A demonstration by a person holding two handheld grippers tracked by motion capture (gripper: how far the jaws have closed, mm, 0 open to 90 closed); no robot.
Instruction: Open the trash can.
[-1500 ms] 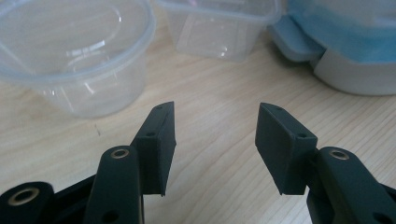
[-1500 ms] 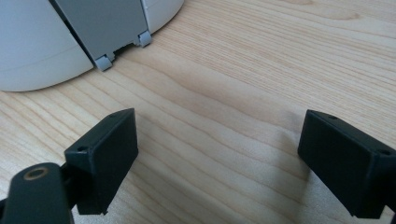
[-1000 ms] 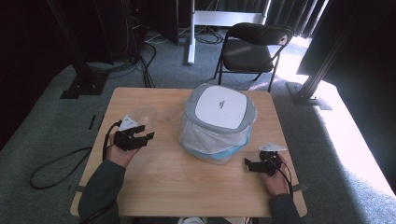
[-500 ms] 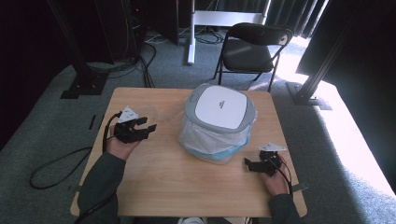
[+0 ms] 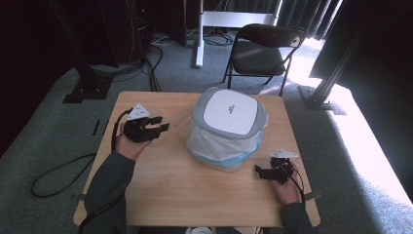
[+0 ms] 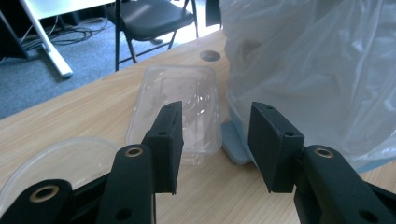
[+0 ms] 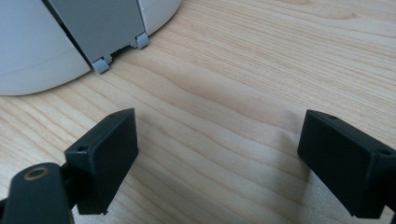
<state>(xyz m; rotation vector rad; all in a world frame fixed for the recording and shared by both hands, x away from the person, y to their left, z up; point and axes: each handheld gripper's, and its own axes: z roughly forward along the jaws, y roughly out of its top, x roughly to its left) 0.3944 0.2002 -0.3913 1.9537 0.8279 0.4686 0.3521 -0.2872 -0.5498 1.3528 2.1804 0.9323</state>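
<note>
A white bin with a grey-rimmed lid and a clear bag liner stands mid-table. My left gripper hovers above the table to its left, pointing at the bin. Its jaws have just been closing and stand open with nothing between them. In the left gripper view, that gripper looks over a clear plastic container lying on the wood beside the bag, with a round clear lid nearer left. My right gripper rests low at the front right, wide open over bare wood, the bin's base just beyond it.
The wooden table has a cable hole near its far edge. A black folding chair stands behind it. Cables trail over the grey carpet at the left, near a black stand foot.
My left hand has lifted the gripper and carried it slightly farther from the person, and its jaws look narrower. The right gripper and the bin have stayed put.
</note>
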